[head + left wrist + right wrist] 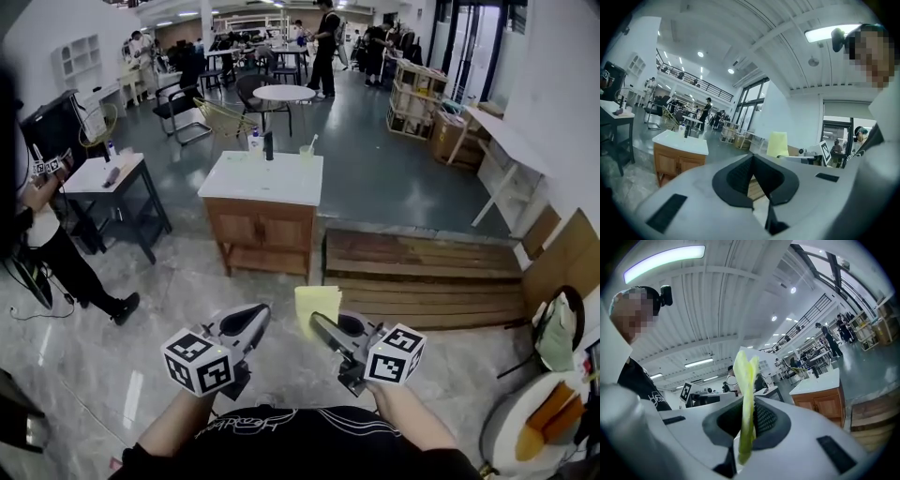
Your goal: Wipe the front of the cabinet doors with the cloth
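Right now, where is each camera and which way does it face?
Head view: on the head, facing forward and down at the cabinet; shows forearms, left gripper, and right gripper holding the cloth.
Left gripper view: on that gripper, tilted up along its shut, empty jaws; shows the head camera.
Right gripper view: on that gripper, tilted up along jaws shut on the cloth; shows the torso.
Shared: all see the cabinet; each gripper view sees the other gripper.

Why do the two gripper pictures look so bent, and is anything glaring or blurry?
Both gripper views: wide-angle lens bows the ceiling lines, corners go black; in the right gripper view the close cloth looks soft. Head view: milder bend, light glares off the glossy floor.
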The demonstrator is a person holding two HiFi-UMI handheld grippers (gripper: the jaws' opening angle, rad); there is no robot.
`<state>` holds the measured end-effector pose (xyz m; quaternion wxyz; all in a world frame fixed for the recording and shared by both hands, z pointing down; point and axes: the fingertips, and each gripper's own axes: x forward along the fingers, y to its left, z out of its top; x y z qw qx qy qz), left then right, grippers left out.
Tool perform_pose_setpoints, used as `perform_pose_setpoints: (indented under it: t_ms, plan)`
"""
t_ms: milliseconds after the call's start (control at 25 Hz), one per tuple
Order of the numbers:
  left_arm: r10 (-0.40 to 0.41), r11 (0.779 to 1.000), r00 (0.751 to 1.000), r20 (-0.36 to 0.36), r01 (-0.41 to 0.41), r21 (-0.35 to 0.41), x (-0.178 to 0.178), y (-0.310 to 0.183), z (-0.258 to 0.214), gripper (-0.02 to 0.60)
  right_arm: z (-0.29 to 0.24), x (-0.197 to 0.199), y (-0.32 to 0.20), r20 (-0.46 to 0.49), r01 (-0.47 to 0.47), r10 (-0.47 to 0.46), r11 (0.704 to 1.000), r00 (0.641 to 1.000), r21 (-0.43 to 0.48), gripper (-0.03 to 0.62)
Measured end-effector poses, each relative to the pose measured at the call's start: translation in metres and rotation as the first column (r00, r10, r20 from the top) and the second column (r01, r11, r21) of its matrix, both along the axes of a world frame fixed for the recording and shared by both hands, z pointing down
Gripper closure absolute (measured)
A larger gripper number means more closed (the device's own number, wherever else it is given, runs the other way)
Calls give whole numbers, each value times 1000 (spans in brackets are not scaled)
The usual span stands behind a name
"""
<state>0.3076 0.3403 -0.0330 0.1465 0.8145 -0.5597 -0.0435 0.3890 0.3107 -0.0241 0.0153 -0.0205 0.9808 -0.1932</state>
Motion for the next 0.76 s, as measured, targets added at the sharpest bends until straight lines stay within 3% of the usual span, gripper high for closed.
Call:
perform_pose_setpoints:
  t_ms: [560, 760]
  plan:
    - [-45, 999, 999, -14, 45, -17, 26, 22, 10, 575, 5, 36, 21, 33, 4, -4, 1000, 999, 7, 553]
    - [-44, 998, 998, -37, 43, -44, 33, 31, 22, 575, 18, 44, 32, 20, -2, 3, 999, 1000, -36, 553]
